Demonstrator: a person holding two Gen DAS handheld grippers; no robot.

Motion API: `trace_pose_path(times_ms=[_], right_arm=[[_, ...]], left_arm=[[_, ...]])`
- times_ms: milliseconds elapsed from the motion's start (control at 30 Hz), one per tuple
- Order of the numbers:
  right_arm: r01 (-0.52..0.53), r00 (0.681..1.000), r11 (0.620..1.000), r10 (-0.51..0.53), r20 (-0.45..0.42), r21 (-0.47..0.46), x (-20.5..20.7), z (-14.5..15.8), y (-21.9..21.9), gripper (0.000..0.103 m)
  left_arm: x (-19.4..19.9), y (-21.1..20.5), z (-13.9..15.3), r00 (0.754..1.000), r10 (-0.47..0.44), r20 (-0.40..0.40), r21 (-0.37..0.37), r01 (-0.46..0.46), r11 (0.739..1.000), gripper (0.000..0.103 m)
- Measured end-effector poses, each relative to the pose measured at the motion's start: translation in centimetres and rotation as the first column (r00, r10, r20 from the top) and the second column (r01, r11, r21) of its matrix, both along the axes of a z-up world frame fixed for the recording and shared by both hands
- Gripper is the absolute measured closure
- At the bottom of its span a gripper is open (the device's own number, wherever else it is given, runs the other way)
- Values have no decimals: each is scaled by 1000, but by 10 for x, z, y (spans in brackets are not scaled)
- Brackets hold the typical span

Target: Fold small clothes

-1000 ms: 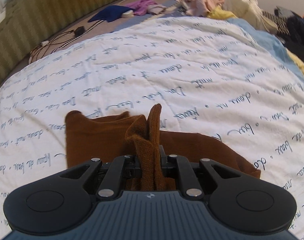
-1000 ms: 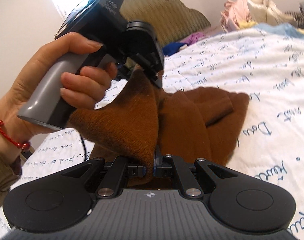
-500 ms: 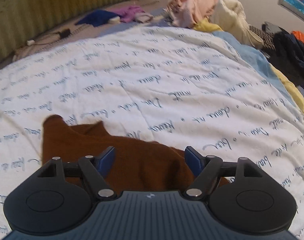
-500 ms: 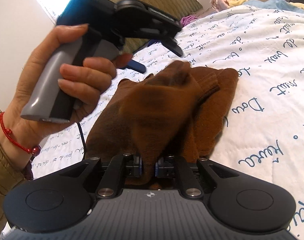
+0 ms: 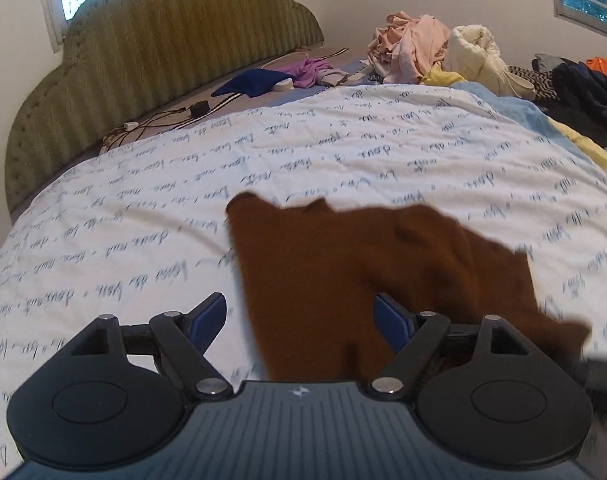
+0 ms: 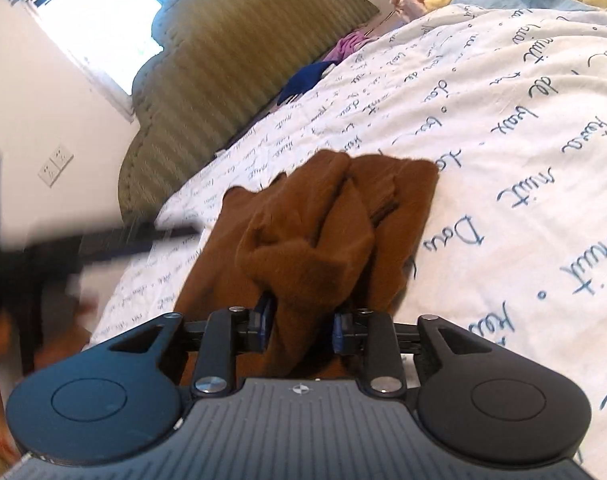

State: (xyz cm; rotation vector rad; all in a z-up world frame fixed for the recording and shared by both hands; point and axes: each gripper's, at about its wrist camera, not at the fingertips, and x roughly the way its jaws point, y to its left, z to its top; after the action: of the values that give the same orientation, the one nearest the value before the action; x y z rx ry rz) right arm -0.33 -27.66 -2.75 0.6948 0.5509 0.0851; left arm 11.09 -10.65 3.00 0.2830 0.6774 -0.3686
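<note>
since the earlier frame both claws have been opening: left gripper [image 5: 301, 316] spread wide, clear of the brown garment [image 6: 315, 240]; right gripper [image 6: 301, 322] partly apart, cloth bunched between. it lies on the quilt [image 6: 503, 140], long axis toward the headboard [image 6: 223, 80].

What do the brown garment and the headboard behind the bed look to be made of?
Brown garment: looks like a soft knit, maybe wool or fleece; matte, with a fuzzy nap and thick, rounded folds. The exact fibre cannot be told.

Headboard: padded upholstery in olive-green fabric, with a woven zigzag rib and a stitched, scalloped edge; dull finish, no sheen.
</note>
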Motion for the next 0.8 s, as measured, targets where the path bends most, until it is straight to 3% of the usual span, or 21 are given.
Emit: trace_pose_path(times_ms=[200, 367, 533, 667, 733, 767, 800], right_arm=[[27, 1000, 997, -27, -14, 69, 4, -2, -10, 67], [46, 999, 994, -43, -32, 100, 7, -1, -13, 67], [55, 998, 994, -52, -40, 94, 12, 4, -14, 62], [70, 997, 993, -66, -41, 99, 14, 6, -17, 62], [78, 997, 991, -75, -34, 106, 13, 7, -19, 74], [75, 997, 990, -72, -28, 117, 12, 7, -20, 88], [67, 998, 990, -65, -21, 128, 10, 8, -20, 88]], left_arm=[[-50, 50, -18, 998, -58, -2, -26, 57, 998, 22], [-86, 59, -26, 984, -168, 59, 24, 167, 986, 22], [-92, 42, -41, 968, -231, 94, 123, 219, 968, 22], [-85, 32, -53, 975, -150, 162, 196, 117, 974, 22], [-77, 39, -50, 983, -69, 169, 164, 41, 986, 20], [-73, 46, -47, 987, -36, 158, 122, 16, 992, 20], [-71, 55, -43, 990, -7, 144, 78, -4, 997, 20]])
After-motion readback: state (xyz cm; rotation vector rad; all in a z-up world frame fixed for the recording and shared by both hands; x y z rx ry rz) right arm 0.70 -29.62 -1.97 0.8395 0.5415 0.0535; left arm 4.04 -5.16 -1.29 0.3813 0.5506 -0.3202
